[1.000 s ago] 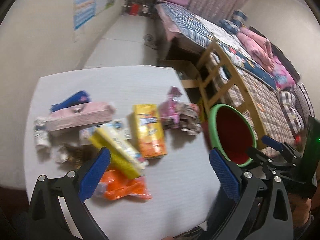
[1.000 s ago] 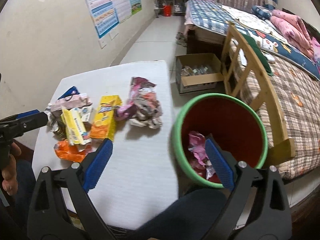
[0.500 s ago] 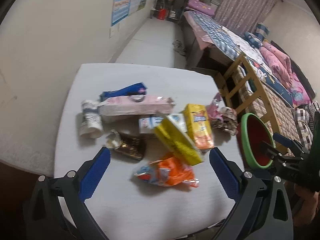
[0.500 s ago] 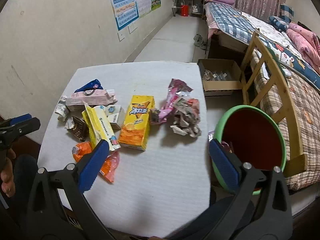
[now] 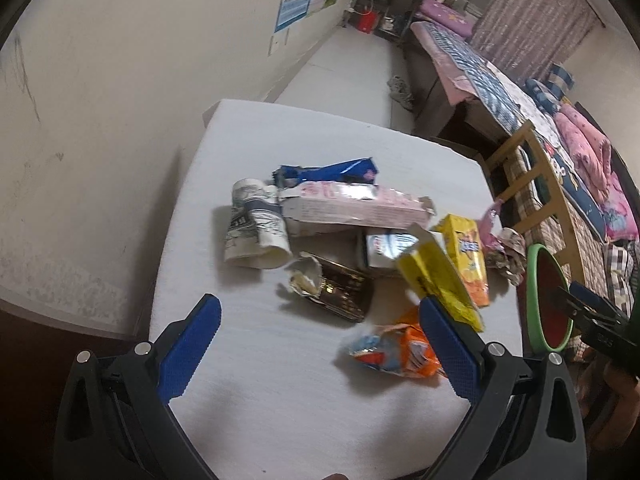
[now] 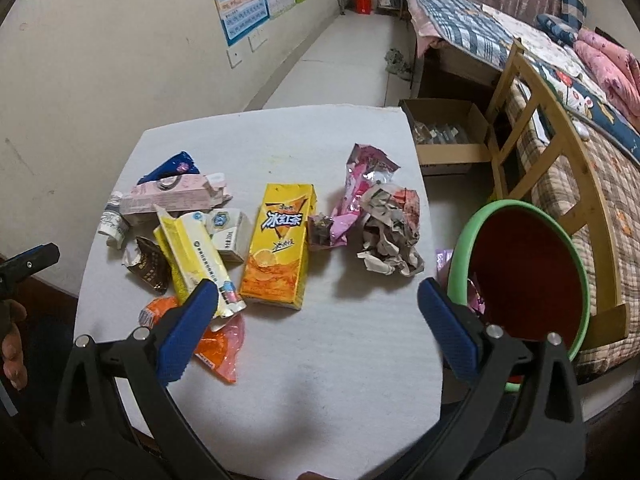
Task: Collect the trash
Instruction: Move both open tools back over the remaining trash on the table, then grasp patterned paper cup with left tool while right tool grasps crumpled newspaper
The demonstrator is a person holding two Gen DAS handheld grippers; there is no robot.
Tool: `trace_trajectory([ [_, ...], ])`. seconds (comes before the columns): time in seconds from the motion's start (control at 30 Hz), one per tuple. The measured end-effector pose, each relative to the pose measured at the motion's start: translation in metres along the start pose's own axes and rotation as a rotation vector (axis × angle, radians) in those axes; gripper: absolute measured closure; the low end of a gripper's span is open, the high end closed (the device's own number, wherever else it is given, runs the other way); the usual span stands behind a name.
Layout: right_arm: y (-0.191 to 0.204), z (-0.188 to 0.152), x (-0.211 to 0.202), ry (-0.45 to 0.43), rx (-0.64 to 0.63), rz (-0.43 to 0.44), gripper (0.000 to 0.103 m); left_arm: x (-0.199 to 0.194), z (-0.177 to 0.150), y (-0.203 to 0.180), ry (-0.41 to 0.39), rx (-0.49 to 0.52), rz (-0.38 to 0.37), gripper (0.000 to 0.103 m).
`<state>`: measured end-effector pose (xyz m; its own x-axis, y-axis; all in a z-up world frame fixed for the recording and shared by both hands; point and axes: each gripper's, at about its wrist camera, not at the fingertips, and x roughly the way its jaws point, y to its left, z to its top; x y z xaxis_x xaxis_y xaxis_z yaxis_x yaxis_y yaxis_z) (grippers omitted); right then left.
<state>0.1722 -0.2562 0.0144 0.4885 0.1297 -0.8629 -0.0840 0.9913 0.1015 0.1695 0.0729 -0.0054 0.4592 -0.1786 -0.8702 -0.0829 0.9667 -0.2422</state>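
L gripper [image 5: 320,344] & R gripper [image 6: 318,320]: fingers wide apart, empty, over table [image 6: 320,360] w/ trash.

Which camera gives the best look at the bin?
The right wrist view: the bin shows its green rim, red inside and some wrappers at the bottom. In the left wrist view it is only an edge-on sliver at the right.

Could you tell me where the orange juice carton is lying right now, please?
In the right wrist view, the juice carton lies flat mid-table, between the yellow box on its left and the pink wrapper on its right.
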Motion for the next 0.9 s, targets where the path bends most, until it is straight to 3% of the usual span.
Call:
trace_trajectory([
  [0.7, -0.068, 0.034, 0.084, 0.090, 0.187, -0.051, 0.005, 0.094, 0.038, 0.049, 0.114, -0.070, 0.068, 0.008],
  [0.9, -0.077, 0.039, 0.110, 0.134, 0.207, -0.027, 0.021, 0.115, 0.038, 0.053, 0.140, -0.073, 0.085, 0.008],
])
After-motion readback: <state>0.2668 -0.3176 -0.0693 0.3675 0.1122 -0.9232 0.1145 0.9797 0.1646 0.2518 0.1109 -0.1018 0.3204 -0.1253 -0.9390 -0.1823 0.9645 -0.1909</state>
